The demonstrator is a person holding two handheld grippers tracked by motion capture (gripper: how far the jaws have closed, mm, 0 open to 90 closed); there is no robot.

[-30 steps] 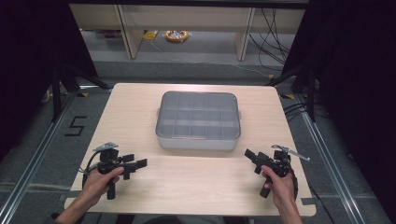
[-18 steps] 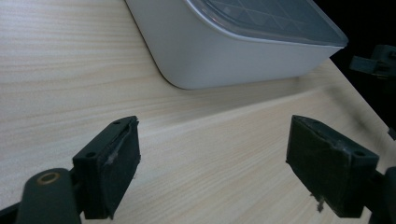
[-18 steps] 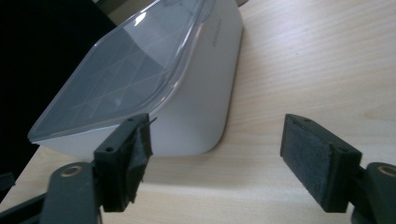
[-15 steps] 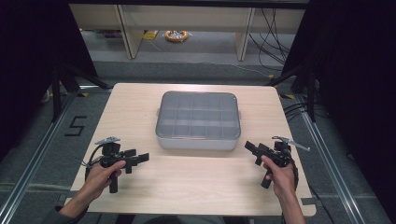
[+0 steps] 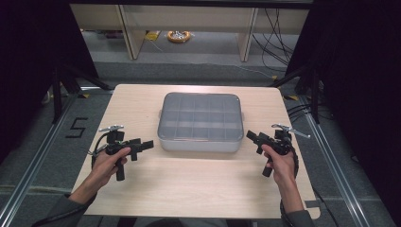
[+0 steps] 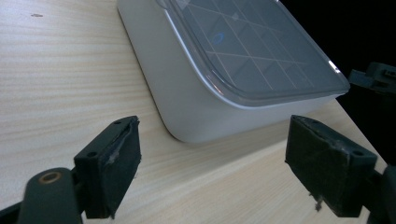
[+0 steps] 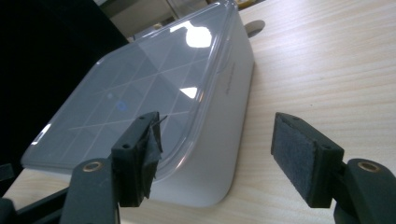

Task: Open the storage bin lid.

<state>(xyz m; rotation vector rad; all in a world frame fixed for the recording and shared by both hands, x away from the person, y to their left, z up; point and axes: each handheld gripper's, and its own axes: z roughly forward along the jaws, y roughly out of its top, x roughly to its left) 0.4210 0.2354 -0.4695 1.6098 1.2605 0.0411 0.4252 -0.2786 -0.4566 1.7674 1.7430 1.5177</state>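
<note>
A shallow white compartment box (image 5: 200, 123) with a clear lid sits shut at the table's centre. My left gripper (image 5: 144, 144) hovers off the box's front left corner, pointing right at it. In the left gripper view the gripper (image 6: 219, 172) is open and the box (image 6: 196, 107) lies ahead, with only bare table between the pads. My right gripper (image 5: 253, 137) hovers by the front right corner, pointing left. Its jaws (image 7: 219, 158) have just been closing but stand apart, gripping nothing. The box's corner (image 7: 219, 135) lies just beyond them.
The light wooden table (image 5: 198, 189) has free room in front of the box and on both sides. Behind the table stand shelf legs with an orange coil (image 5: 178, 35) on the floor. Cables (image 5: 283, 28) run at the back right. Dark curtains flank both sides.
Both hands have moved away from the person, bringing the grippers up beside the box's front corners. The box has not moved.
</note>
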